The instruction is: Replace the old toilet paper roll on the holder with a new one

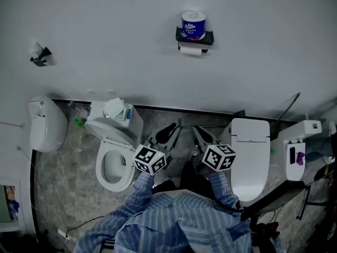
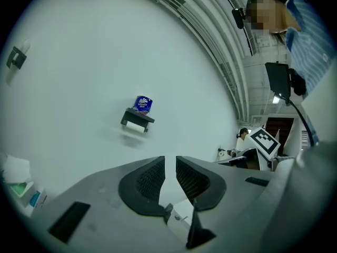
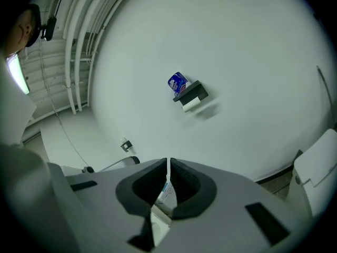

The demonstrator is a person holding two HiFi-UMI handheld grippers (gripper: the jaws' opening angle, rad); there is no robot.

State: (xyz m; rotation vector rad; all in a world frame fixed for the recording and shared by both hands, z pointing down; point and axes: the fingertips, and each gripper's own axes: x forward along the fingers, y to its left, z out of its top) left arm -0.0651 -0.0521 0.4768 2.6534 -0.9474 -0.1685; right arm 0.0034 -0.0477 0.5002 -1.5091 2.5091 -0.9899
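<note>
- The head view alone takes in the floor: an open toilet (image 1: 113,165) on the left, a toilet with its lid down (image 1: 250,157) on the right, and the person's striped sleeves (image 1: 139,194) at the bottom edge.
- It shows the holder (image 1: 209,37) high on the white wall, well apart from both grippers. The wrapped new roll (image 1: 193,25) stands upright on its black shelf and the old roll (image 1: 190,50) hangs just beneath.
- The left gripper view adds ceiling pipes, a second person (image 2: 243,136) far off, and the marker cube (image 2: 265,142) of the other gripper at its right. The holder (image 2: 138,118) sits up and to the left of the jaws.
- The right gripper view shows the holder (image 3: 194,91) tilted, above and slightly right of the jaws, and a small bracket (image 3: 125,145) lower on the wall.
- Both arms reach forward side by side. The left gripper (image 1: 168,132) points roughly level, and the right gripper (image 1: 201,136) dips a little.
- The left gripper (image 2: 169,162) has its jaws closed to a thin slit, with nothing between the pads.
- The right gripper (image 3: 168,165) has its jaws pressed together and holds nothing.
- The blue wrapper on the new roll carries white lettering that looks like "Vinda". The smaller print is too small to read.
</note>
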